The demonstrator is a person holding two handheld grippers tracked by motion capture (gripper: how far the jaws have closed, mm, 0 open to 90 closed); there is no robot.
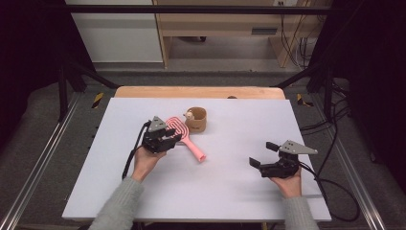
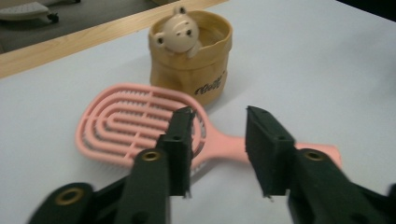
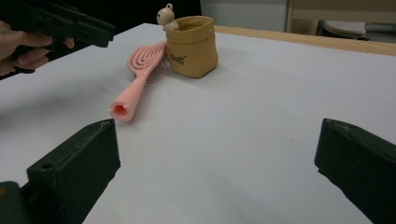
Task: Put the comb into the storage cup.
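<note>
Hairbrush (image 1: 184, 135), pink, lies flat on our tabletop (image 1: 230, 191), its head just beside the tan pouch (image 1: 197, 120). Our left hand-held gripper (image 1: 168, 138) hovers over it, jaws partly open, gripping nothing. Our right hand-held gripper (image 1: 262, 154) gapes wide, empty, well apart.

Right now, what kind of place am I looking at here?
Probably a lab or workshop bench set up for recording. A white table sits inside a black metal frame, loose cables run along the floor, and a person holds a left gripper and a right gripper.
</note>
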